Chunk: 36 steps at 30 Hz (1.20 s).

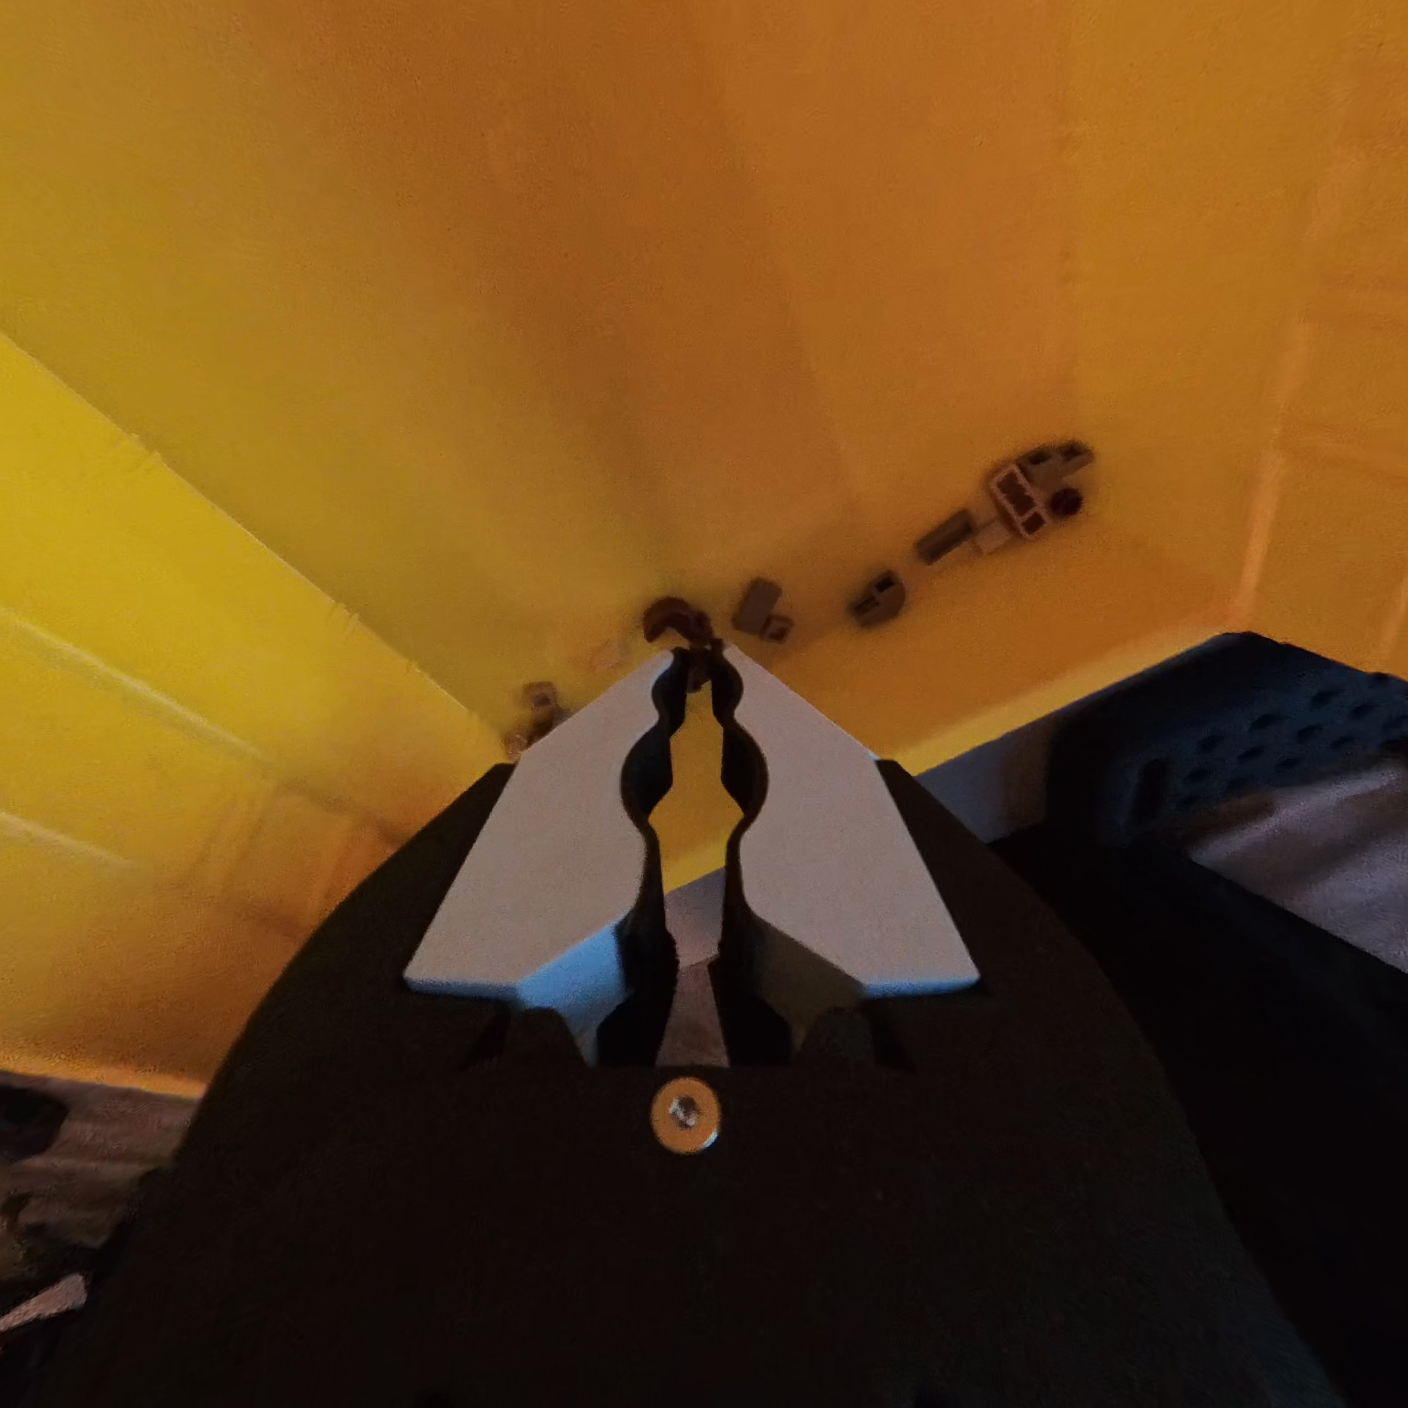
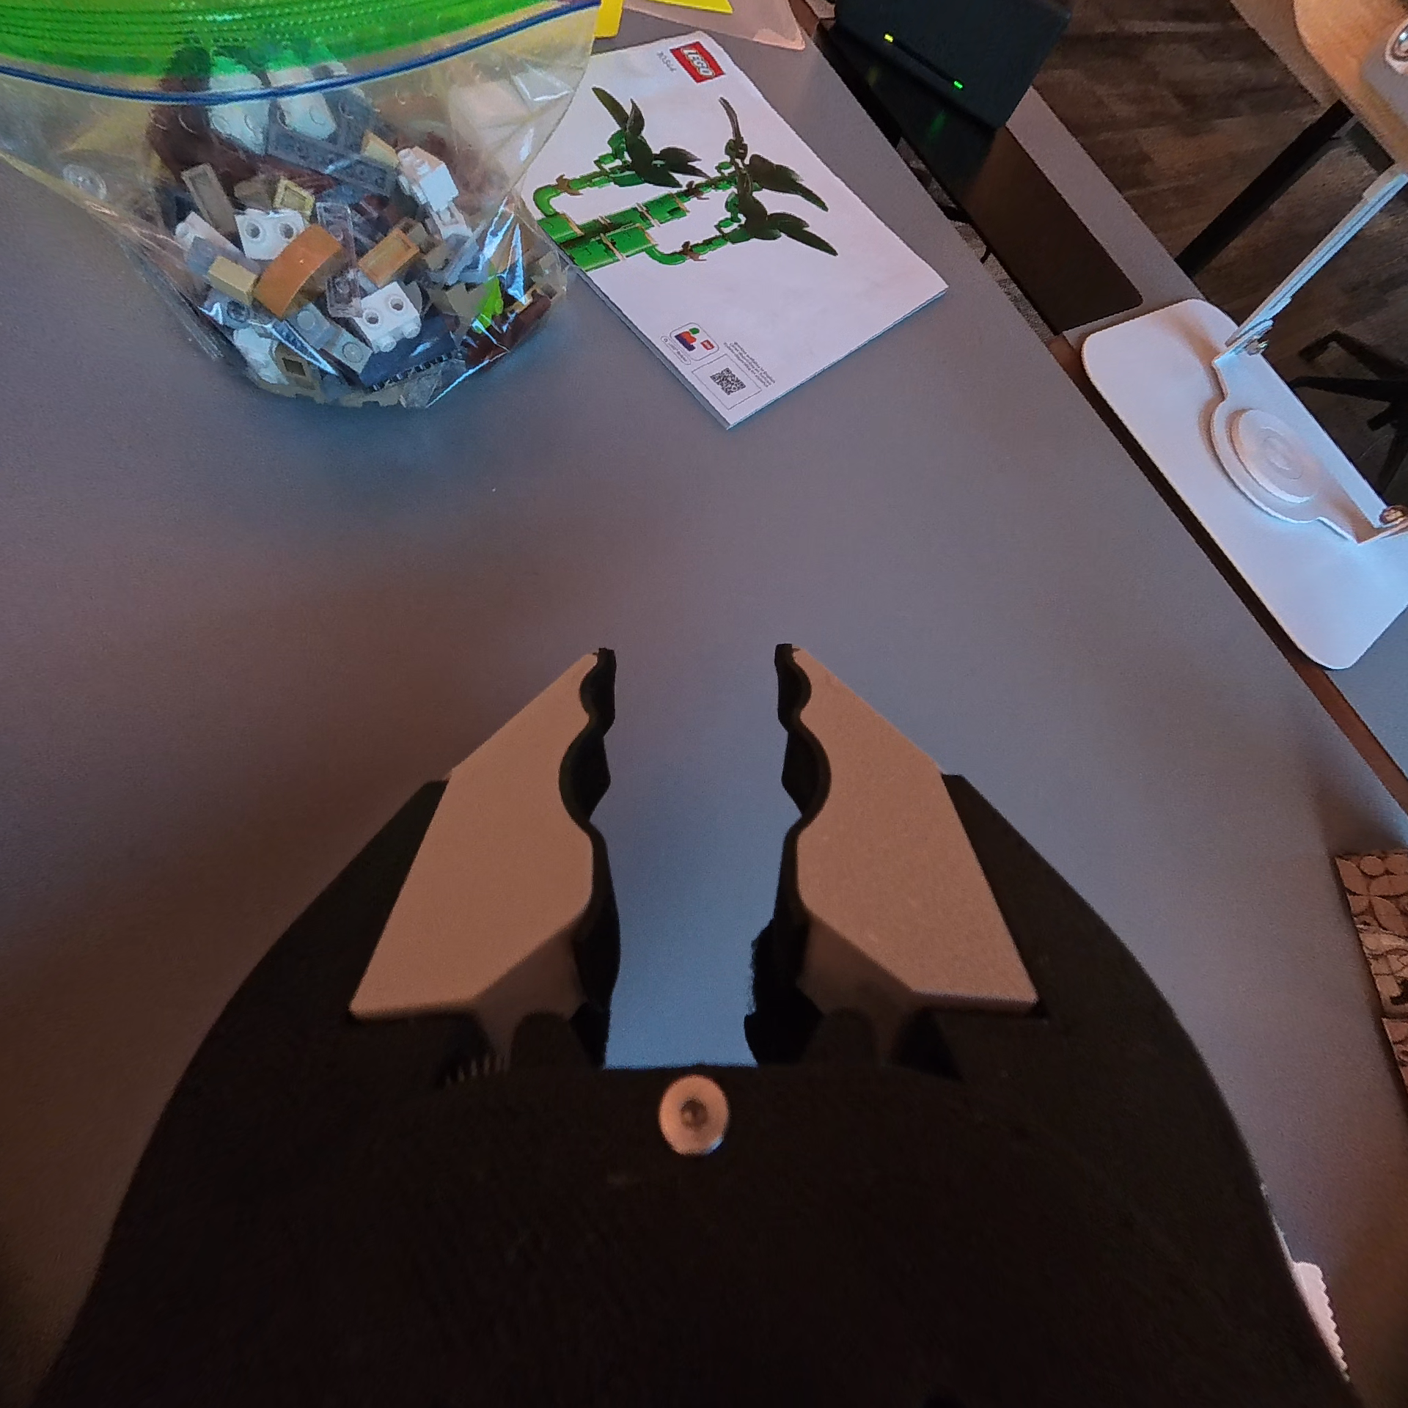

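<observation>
While the left gripper (image 1: 697, 654) reaches deep into a yellow bin (image 1: 533, 343), its fingers look all but closed, pinching a small brown piece (image 1: 670, 613) at their very tips. The view is blurred there, so how much of the piece sits between them is hard to say. The piece is low in the bin's far corner, where floor meets wall, with a grey brick (image 1: 758, 606) just beside it, a rounded grey brick (image 1: 876, 598) farther along the wall, and a tan-and-grey cluster (image 1: 1021, 499) beyond that.

A hold that shallow could fail. If only an edge is caught, the piece may twist out and drop back among its neighbours, or the fingers could drag the grey brick along. The wall is close too, and a nudge against it might knock the piece loose.

The right gripper (image 2: 695, 651) hovers over the grey surface (image 2: 838, 571) with its fingers spread and nothing between them. A clear bag of bricks (image 2: 305, 251) stands toward the far left corner, a printed booklet (image 2: 747, 251) lies beside it, and a white stand base (image 2: 1219, 457) sits at the right edge. A careless sweep that way could tip the bag — it looks to be open at the top — and spill bricks across the surface.
</observation>
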Available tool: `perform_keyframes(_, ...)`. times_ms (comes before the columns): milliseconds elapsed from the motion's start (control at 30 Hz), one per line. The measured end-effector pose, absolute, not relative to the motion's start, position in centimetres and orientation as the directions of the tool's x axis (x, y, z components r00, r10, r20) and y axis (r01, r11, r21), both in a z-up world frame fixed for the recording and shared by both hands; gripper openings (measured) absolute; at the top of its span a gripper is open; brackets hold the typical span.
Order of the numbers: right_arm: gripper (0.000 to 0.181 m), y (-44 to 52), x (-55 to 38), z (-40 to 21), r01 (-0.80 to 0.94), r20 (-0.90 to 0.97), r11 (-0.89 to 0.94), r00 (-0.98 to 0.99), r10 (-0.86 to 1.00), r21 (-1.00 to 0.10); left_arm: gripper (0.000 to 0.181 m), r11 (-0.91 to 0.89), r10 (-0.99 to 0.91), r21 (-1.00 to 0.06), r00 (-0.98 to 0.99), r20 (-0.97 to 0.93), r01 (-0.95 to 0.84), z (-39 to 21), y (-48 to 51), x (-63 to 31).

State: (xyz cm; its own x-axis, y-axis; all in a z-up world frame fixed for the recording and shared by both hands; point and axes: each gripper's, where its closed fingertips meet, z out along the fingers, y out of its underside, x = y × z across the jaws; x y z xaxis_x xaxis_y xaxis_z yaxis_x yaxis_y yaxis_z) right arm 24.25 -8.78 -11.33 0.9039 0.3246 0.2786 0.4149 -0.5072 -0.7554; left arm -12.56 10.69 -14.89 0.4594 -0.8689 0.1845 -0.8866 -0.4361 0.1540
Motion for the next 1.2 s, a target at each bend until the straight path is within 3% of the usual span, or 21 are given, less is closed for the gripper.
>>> perform_keyframes(100, 0.042, -8.8, 24.2, -11.3, 0.416, 0.280, -0.507, 0.903, 0.326, -0.755, 0.004, -0.430, -0.863, 0.058, 0.429, 0.268, -0.901, -13.1, 10.0, -11.1)
perform_keyframes(200, 0.042, -8.8, 24.2, -11.4, 0.416, 0.278, -0.510, 0.904, 0.326, -0.753, 0.004, -0.417, -0.842, -0.104, 0.341, 0.417, -0.903, -9.5, 7.8, -7.9)
perform_keyframes(300, 0.042, -8.7, 24.3, -11.6, 0.416, 0.277, -0.516, 0.904, 0.327, -0.749, 0.004, -0.344, -0.839, -0.309, 0.143, 0.525, -0.887, -4.6, 4.1, -3.3)
perform_keyframes(433, 0.042, -8.7, 24.1, -11.8, 0.422, 0.280, -0.519, 0.901, 0.332, -0.743, 0.004, -0.170, -0.844, -0.545, -0.164, 0.511, -0.821, -0.7, -2.3, 3.3)
perform_keyframes(567, 0.042, -8.8, 24.2, -11.8, 0.418, 0.276, -0.516, 0.902, 0.331, -0.748, 0.004, -0.085, -0.895, -0.578, -0.193, 0.402, -0.811, -2.6, -3.8, 8.1)
perform_keyframes(800, 0.042, -8.8, 23.9, -11.6, 0.429, 0.283, -0.509, 0.896, 0.341, -0.746, 0.005, -0.039, -0.944, -0.538, -0.145, 0.296, -0.842, -5.3, -3.1, 11.4)
perform_keyframes(900, 0.042, -8.9, 23.9, -11.5, 0.438, 0.292, -0.507, 0.893, 0.343, -0.743, 0.030, -0.006, -0.972, -0.514, -0.115, 0.203, -0.858, -5.9, -2.1, 11.5)
perform_keyframes(967, 0.042, -8.9, 24.0, -11.4, 0.438, 0.297, -0.506, 0.893, 0.338, -0.743, 0.028, -0.005, -0.974, -0.523, -0.114, 0.196, -0.853, -5.7, -2.1, 11.6)
perform_keyframes(1200, 0.042, -9.0, 24.1, -11.2, 0.441, 0.306, -0.498, 0.893, 0.331, -0.747, 0.026, -0.052, -0.995, -0.694, -0.021, 0.096, -0.718, -0.9, 2.0, 7.8)
